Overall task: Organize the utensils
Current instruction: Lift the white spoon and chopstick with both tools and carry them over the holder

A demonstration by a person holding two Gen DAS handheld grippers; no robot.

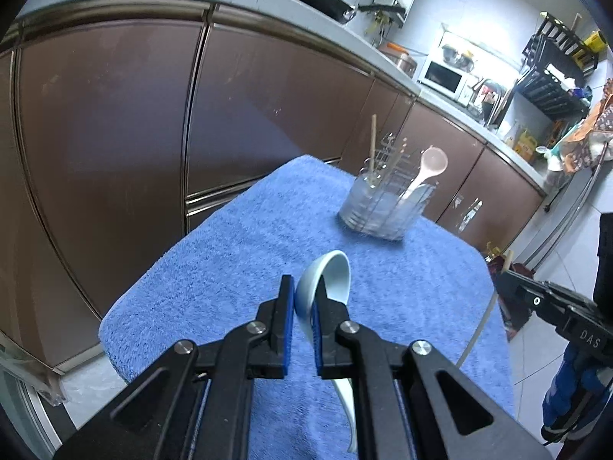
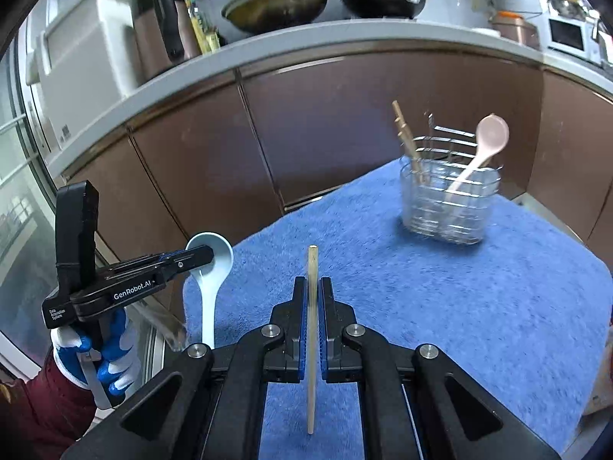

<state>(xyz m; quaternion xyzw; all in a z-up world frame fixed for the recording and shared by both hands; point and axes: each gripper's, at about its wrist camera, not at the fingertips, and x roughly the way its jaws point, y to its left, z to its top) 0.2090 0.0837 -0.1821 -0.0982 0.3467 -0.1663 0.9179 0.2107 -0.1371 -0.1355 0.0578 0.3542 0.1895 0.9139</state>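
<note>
My left gripper [image 1: 304,287] is shut on a pale blue spoon [image 1: 329,272], held above the near part of the blue towel [image 1: 237,245]; the same spoon [image 2: 210,260] shows at the left of the right wrist view, in the left gripper [image 2: 207,255]. My right gripper [image 2: 313,287] is shut on a wooden chopstick [image 2: 312,329], upright between the pads. A clear utensil holder [image 1: 383,207] stands at the far end of the towel with chopsticks [image 1: 372,142] and a pink spoon [image 1: 433,163] in it. It also shows in the right wrist view [image 2: 448,199].
Brown cabinet doors [image 1: 115,134] under a grey counter [image 2: 268,61] run along the far side of the towel-covered table. Pans [image 2: 383,0] and a microwave [image 1: 442,74] stand on the counter. The right gripper's body [image 1: 555,306] sits at the towel's right edge.
</note>
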